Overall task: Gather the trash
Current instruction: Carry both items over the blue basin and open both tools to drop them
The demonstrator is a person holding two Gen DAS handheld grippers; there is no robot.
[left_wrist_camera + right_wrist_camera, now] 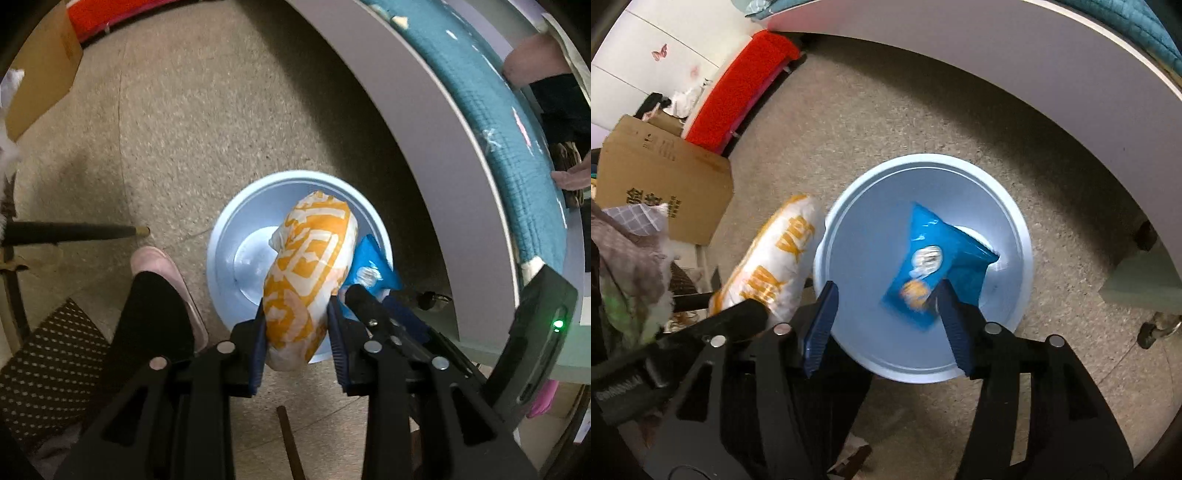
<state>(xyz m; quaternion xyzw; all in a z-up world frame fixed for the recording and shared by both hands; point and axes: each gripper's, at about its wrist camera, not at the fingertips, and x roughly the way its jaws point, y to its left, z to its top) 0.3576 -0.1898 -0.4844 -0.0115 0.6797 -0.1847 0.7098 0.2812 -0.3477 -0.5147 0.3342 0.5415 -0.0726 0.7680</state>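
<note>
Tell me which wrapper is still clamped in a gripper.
The orange-and-white wrapper, pinched by the left gripper. The blue packet lies loose over the bin, between the open right gripper.

Left gripper (297,328) jaws clamped; right gripper (886,306) jaws apart.

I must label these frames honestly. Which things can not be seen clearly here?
- Blue packet: print motion-blurred in right wrist view; mostly behind the orange-white packet in left wrist view.
- Bin floor: partly covered by both packets.
- Cardboard box: cut off at the left edge.
</note>
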